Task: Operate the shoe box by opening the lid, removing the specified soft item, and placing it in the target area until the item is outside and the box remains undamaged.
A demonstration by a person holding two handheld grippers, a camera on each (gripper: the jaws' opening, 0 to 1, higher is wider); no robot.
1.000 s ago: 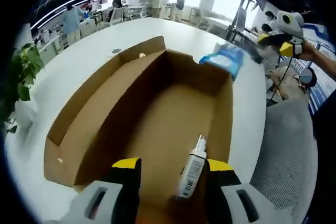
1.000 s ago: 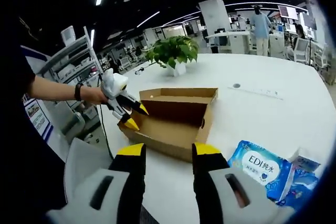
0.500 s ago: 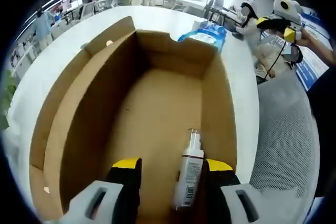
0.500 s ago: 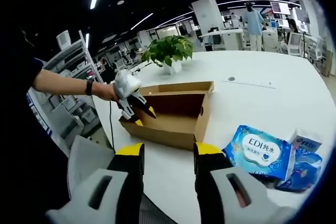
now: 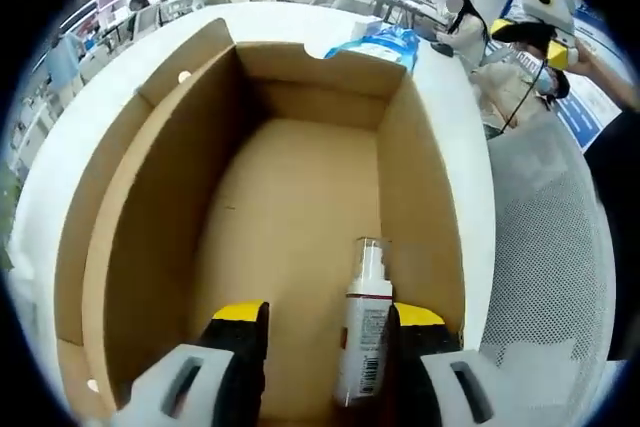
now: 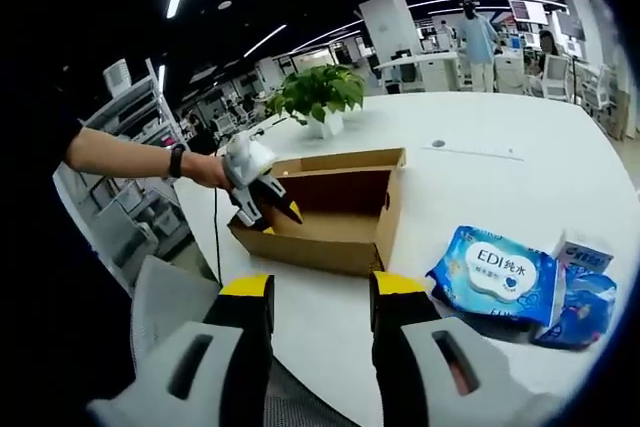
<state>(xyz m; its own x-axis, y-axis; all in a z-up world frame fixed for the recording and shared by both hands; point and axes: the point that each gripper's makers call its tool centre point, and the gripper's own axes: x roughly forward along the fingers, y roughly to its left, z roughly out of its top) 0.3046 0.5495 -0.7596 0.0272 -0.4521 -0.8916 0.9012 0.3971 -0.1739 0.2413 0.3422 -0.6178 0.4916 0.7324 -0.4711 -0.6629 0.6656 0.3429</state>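
An open brown shoe box (image 5: 300,187) lies under my left gripper (image 5: 328,325), its lid (image 5: 140,147) standing up along the left side. A white spray bottle (image 5: 365,332) lies on the box floor between my open jaws, close to the right one. In the right gripper view the same box (image 6: 345,247) sits on the white table (image 6: 470,177), and the left gripper (image 6: 262,199) dips into its near end. A soft blue wipes pack (image 6: 497,272) lies on the table right of the box. My right gripper (image 6: 322,292) is open and holds nothing, back from the table edge.
A second blue pack (image 6: 580,309) and a small white and blue carton (image 6: 580,250) lie beside the wipes. A potted plant (image 6: 320,95) stands at the table's far side. The right gripper (image 5: 540,22) and a grey mesh chair (image 5: 545,247) are beyond the box's right wall.
My left gripper has moved lower and further into the box, so the spray bottle now lies squarely between its jaws. The right gripper has drifted only slightly.
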